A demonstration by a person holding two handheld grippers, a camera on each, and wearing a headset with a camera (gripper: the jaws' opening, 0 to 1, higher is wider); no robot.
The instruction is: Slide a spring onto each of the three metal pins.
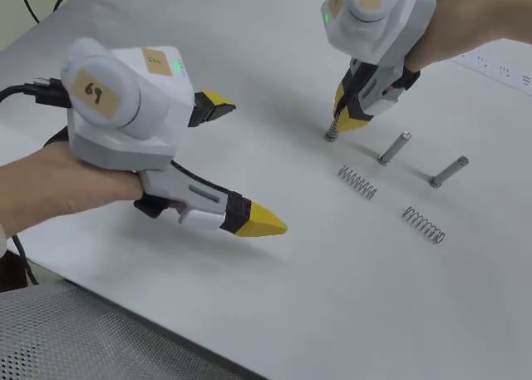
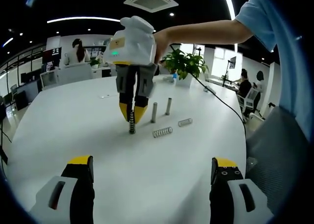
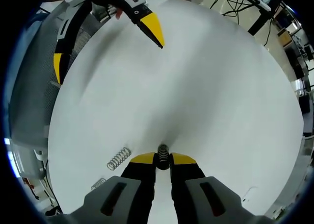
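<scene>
My right gripper (image 1: 344,122) is shut on a spring (image 1: 332,132) that stands upright on the white table; whether a pin sits inside it I cannot tell. In the right gripper view the spring's round top (image 3: 163,163) shows between the shut yellow tips. Two bare metal pins (image 1: 395,147) (image 1: 449,170) stand to its right. Two loose springs (image 1: 357,182) (image 1: 424,224) lie in front of them. My left gripper (image 1: 253,165) hovers open at the left, holding nothing. The left gripper view looks past its spread tips at the right gripper (image 2: 132,111), the held spring (image 2: 131,123), the pins (image 2: 154,112) and a loose spring (image 2: 162,132).
The white table (image 1: 249,313) has its near edge at the bottom left, with a grey mesh chair (image 1: 75,338) below it. A black cable (image 1: 21,93) trails from the left gripper. A potted plant (image 2: 184,64) and seated people are far across the room.
</scene>
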